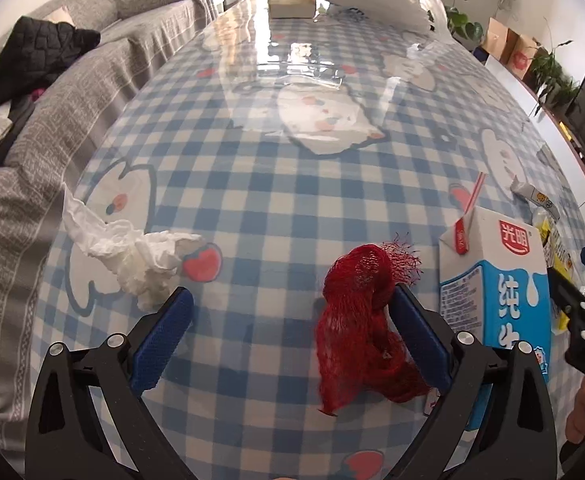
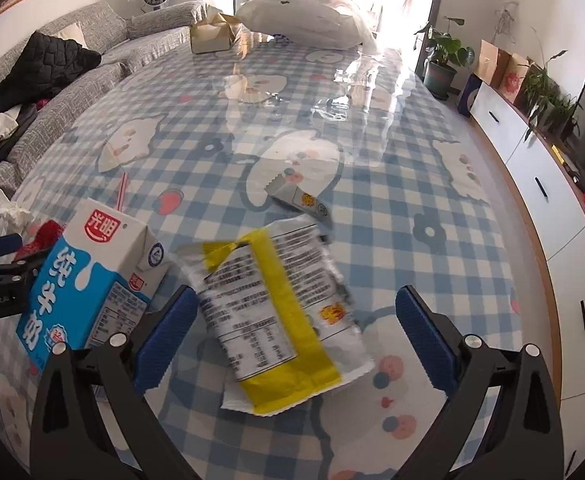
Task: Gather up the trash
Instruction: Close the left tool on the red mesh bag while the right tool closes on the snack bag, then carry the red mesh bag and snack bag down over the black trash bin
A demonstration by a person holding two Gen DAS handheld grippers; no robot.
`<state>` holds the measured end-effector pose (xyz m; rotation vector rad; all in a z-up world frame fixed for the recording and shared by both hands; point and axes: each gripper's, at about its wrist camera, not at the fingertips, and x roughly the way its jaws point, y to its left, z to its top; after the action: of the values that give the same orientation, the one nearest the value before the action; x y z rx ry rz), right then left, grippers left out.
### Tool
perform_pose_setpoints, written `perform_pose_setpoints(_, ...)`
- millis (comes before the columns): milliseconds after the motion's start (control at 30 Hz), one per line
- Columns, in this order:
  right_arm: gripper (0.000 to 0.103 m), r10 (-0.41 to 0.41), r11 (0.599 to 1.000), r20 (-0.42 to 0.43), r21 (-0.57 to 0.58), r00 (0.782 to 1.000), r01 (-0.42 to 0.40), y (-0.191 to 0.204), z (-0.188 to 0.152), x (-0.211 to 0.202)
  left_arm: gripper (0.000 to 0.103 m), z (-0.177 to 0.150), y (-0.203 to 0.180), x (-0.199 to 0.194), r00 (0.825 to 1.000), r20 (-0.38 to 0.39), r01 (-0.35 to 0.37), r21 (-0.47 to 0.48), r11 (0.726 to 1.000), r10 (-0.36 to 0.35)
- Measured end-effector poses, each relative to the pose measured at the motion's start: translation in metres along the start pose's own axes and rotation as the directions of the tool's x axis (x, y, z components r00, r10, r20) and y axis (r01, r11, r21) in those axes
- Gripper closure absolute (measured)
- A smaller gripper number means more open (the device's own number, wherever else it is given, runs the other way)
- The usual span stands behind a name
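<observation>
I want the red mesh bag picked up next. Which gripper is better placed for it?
Left. The left gripper is open, with the red mesh bag between its fingers, against the right-hand pad. The right gripper is open over the yellow-and-white wrapper, beyond the milk carton.

Each hand-held gripper [image 1: 292, 336] [image 2: 296, 336] has black angular arms, silver screws and blue ribbed finger pads [image 1: 160, 340].

Bright daylight floods in from 12 o'clock, blowing out the doorway and throwing white glare across the glossy blue-checked worktop [image 1: 292, 216]. Fisheye bending curves every edge, with dark corner vignetting. The yellow-and-white printed plastic wrapper [image 2: 280, 316] looks slightly motion-blurred.
</observation>
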<state>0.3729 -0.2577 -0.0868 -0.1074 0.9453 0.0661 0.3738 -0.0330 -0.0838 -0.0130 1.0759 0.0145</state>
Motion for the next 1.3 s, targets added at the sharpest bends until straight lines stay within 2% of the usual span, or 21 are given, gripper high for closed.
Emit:
perform_pose_setpoints(200,0.013,0.001,1.0,-0.017,0.0,1.0,-0.001,0.003,-0.005,0.008,0.009,0.002,-0.007,0.001,1.0,0.001,0.007,0.013,1.0,-0.007)
perform_pose_setpoints(333,0.021,0.022,1.0,-0.026,0.023,0.999,-0.022,0.001,-0.006,0.013,0.018,0.0,-0.006,0.0,1.0,0.004,0.017,0.017,1.0,-0.017)
perform_pose_setpoints(400,0.027,0.026,0.999,-0.023,0.023,0.999,-0.025,0.001,-0.005,0.013,0.024,0.0,-0.005,-0.002,1.0,0.009,0.022,0.02,1.0,-0.022)
perform_pose_setpoints(567,0.036,0.031,0.999,-0.013,0.016,0.999,-0.031,0.003,-0.005,0.01,0.053,-0.001,-0.004,-0.006,1.0,0.011,0.007,0.025,1.0,-0.007)
perform_pose_setpoints(633,0.037,0.033,0.999,-0.011,0.014,0.999,-0.032,0.004,-0.005,0.01,0.06,-0.001,-0.004,-0.007,1.0,0.013,-0.012,0.036,0.999,0.011)
perform_pose_setpoints(867,0.048,0.026,0.999,0.0,0.02,1.0,-0.026,0.002,-0.004,0.007,0.075,-0.001,-0.003,-0.008,1.0,0.021,-0.021,0.041,0.999,0.02)
perform_pose_setpoints(933,0.051,0.025,1.0,0.001,0.019,1.0,-0.025,0.002,-0.004,0.006,0.077,-0.001,-0.002,-0.009,0.999,0.024,-0.022,0.039,0.999,0.021)
perform_pose_setpoints(1067,0.063,0.031,0.999,0.007,0.005,0.999,-0.031,0.003,-0.004,0.005,0.08,-0.002,-0.002,-0.009,0.999,0.029,-0.023,0.046,0.999,0.022)
perform_pose_setpoints(1300,0.071,0.036,0.999,0.018,-0.004,0.999,-0.036,0.005,-0.007,0.001,0.08,-0.006,0.0,-0.012,0.999,0.024,-0.025,0.052,0.998,0.024)
